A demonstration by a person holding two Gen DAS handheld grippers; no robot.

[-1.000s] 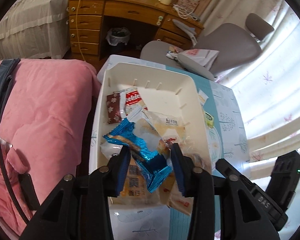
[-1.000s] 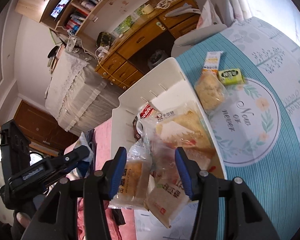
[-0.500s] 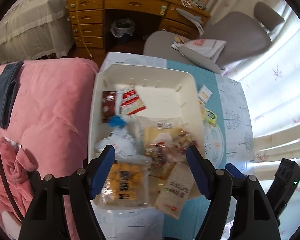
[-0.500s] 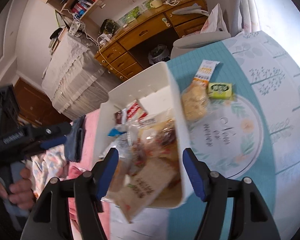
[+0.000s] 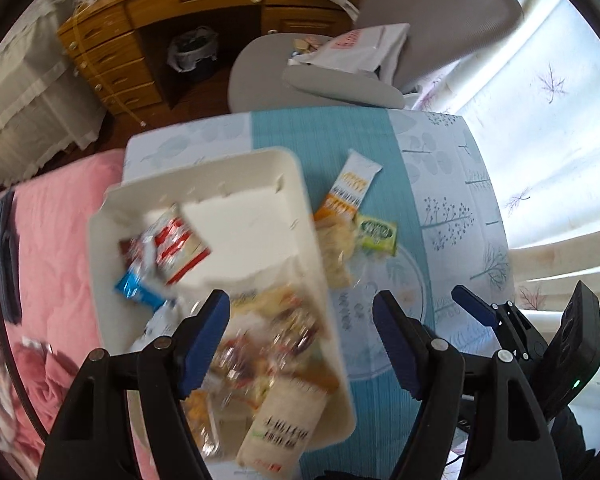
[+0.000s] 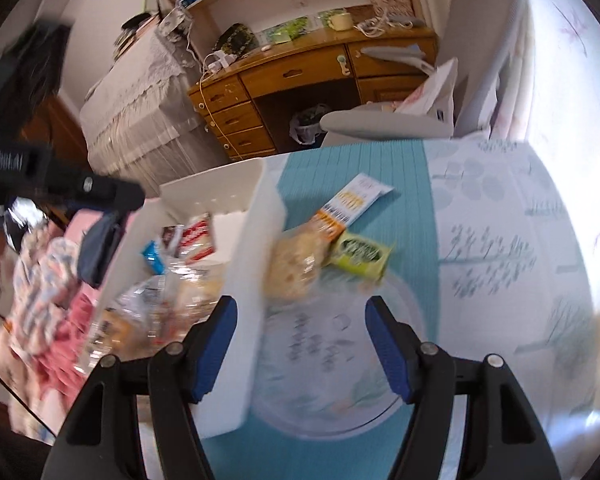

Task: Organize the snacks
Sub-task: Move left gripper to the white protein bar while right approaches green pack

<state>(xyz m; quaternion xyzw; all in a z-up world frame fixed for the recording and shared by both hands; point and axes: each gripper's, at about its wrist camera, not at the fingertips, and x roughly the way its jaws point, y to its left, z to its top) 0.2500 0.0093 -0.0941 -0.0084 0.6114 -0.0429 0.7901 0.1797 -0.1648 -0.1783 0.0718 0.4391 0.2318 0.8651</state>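
Left wrist view first: bottom of the frame, the left gripper (image 5: 301, 316) hangs with its jaws spread wide and nothing between them. A second ago it had a blue wrapper pinched; that blue wrapper (image 5: 134, 289) now lies in the white bin (image 5: 288, 168) at left centre, so that drop looks done. The jaws opened earlier in that second and have sat at the same width since. The bin's near end is heaped with bagged snacks, blurry here, while the far end is bare floor with plenty of room.

The right gripper (image 6: 298, 334) in its own view is the same story: jaws apart, empty, and it has swung off the bin so it now straddles the bin's right wall (image 6: 256, 248) and the printed tablecloth (image 6: 480, 208).

That leaves three snacks outside the bin, just right of its wall in mid frame: a clear bag of pale biscuits (image 6: 294, 262) touching or nearly touching the wall, a small green packet (image 6: 360, 256) beside it, and an orange-and-white sachet (image 6: 350, 206) a bit further up. My guess is these go next.

Room-wise, the cloth right of those three is open. Watch the bin wall on the left; the table's far edge with the grey chair (image 5: 320, 80) is well behind.
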